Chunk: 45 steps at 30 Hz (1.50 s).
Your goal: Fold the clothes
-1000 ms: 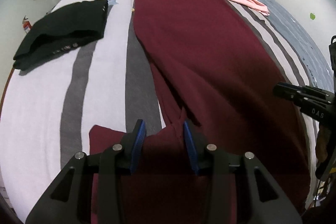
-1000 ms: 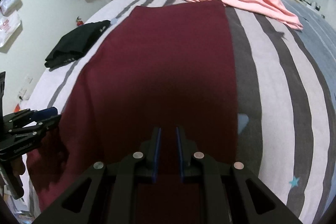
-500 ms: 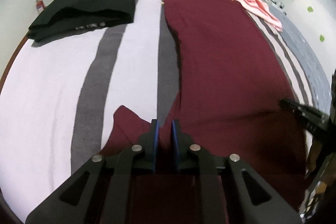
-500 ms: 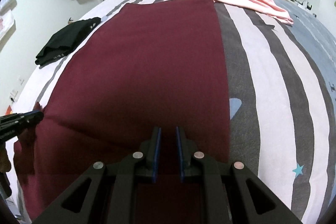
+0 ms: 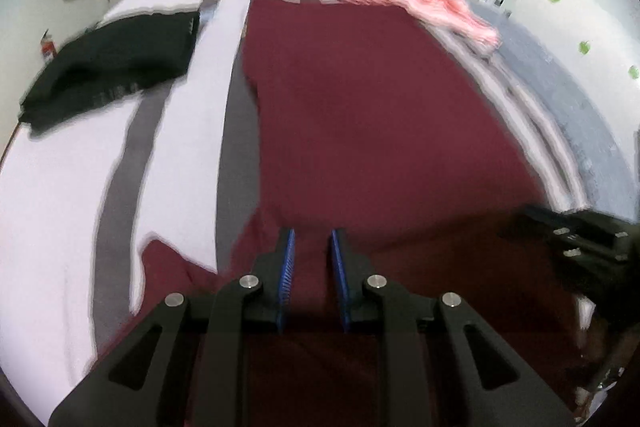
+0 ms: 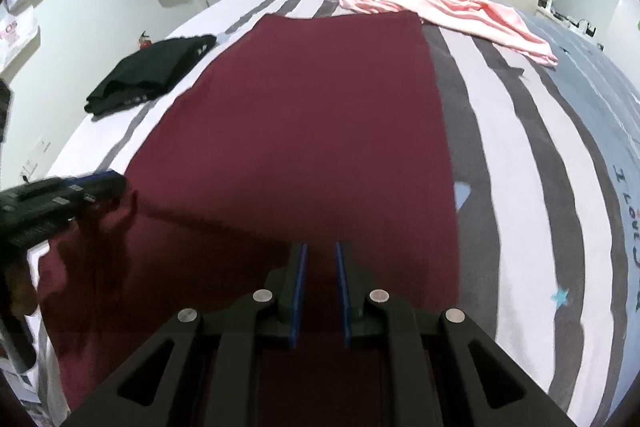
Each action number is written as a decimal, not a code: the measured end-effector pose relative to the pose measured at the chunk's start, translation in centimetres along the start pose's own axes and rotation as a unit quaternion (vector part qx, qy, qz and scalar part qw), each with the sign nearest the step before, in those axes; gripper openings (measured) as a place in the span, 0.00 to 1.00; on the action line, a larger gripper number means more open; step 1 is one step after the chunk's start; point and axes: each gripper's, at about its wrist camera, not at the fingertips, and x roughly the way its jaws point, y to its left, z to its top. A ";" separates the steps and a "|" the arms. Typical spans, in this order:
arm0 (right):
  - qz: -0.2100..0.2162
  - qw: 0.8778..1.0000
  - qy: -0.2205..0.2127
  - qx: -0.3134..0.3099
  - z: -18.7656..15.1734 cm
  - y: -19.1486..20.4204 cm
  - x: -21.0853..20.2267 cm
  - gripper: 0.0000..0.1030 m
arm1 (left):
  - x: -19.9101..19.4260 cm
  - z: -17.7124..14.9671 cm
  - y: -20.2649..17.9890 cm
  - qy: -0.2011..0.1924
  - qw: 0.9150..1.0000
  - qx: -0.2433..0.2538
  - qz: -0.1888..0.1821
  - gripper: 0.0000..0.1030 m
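We find the maroon garment (image 6: 312, 131) spread along the bed (image 6: 520, 163), its long axis running straight away from both tools toward the far wardrobe. The near hem lies at both: the left hand-held gripper (image 5: 312, 247) and right hand-held gripper (image 6: 320, 259) each show a narrow gap with maroon cloth between the pads; whether they pinch it we cannot tell. Neither is nearer.
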 end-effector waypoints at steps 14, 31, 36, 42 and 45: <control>-0.010 1.000 0.002 0.022 -3.0 -0.3 -1.1 0.14 | -3.2 -5.5 4.6 0.011 0.995 -0.046 0.086 0.18; 0.048 0.998 -0.009 -0.037 -7.0 -0.5 -5.2 0.23 | -7.3 -13.5 7.3 0.000 0.975 -0.163 0.153 0.54; 0.058 0.998 -0.014 -0.034 -8.4 -0.1 -5.3 0.23 | -6.3 -13.8 8.2 -0.014 0.975 -0.175 0.137 0.54; 0.050 0.998 -0.013 -0.032 -8.8 0.3 -5.3 0.24 | -5.0 -13.7 9.2 -0.018 0.976 -0.189 0.103 0.53; 0.045 0.998 -0.012 -0.032 -9.0 0.5 -5.2 0.24 | -4.6 -13.3 9.7 -0.022 0.977 -0.190 0.091 0.25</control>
